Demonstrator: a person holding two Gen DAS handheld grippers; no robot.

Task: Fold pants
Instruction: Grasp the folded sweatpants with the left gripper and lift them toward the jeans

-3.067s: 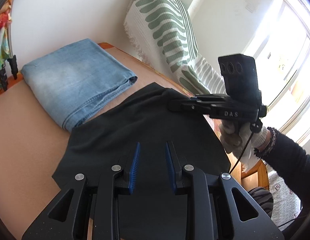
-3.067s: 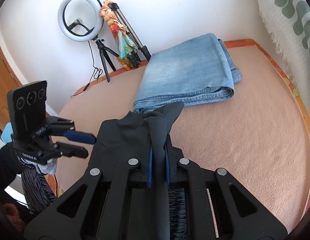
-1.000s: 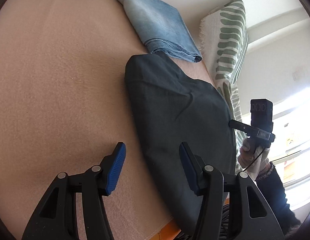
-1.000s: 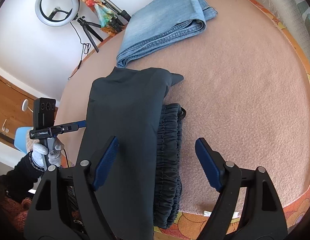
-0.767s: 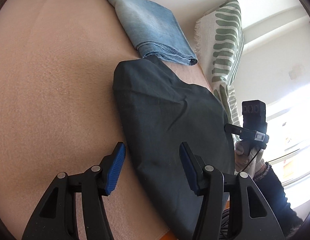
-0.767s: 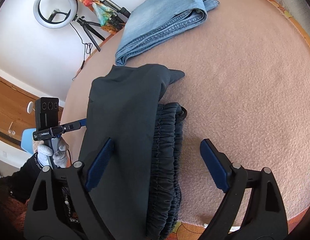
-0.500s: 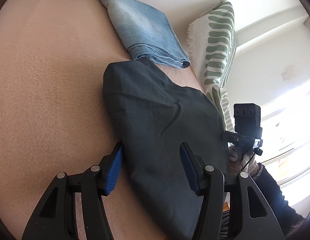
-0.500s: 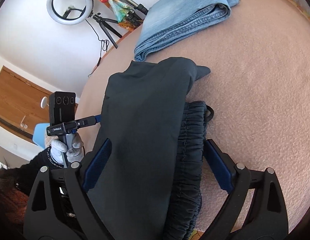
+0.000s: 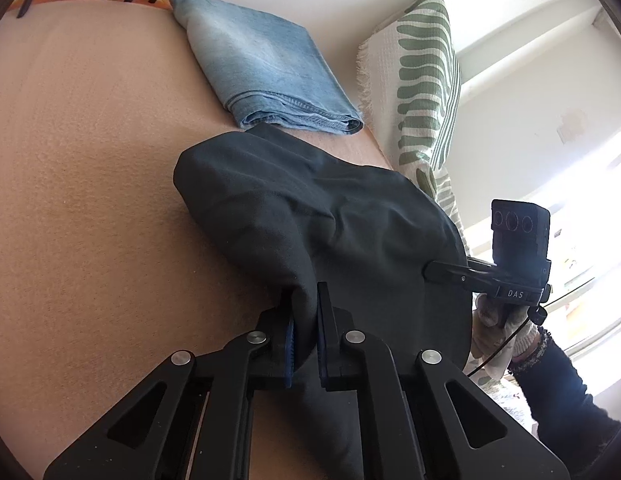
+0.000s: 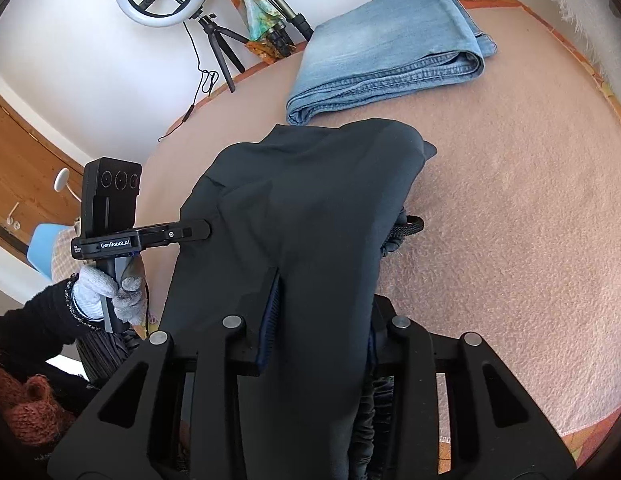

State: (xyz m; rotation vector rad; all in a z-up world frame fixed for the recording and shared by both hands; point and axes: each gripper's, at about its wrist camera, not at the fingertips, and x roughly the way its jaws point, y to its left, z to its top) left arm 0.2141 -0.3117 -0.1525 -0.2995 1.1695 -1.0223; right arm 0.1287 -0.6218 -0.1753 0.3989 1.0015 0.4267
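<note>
Pink blanket (image 10: 530,240) covers the surface where the black pants (image 10: 310,220) lie, near folded jeans (image 10: 390,56). Both tongs have just been closing: the left tongs (image 9: 304,320) pinch one edge, the right tongs (image 10: 322,320) clamp the thicker opposite side.

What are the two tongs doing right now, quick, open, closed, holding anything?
Left tongs: just closed, pinching an edge of the black pants.
Right tongs: just closed in, clamped across a thick bunch of the same pants.
</note>
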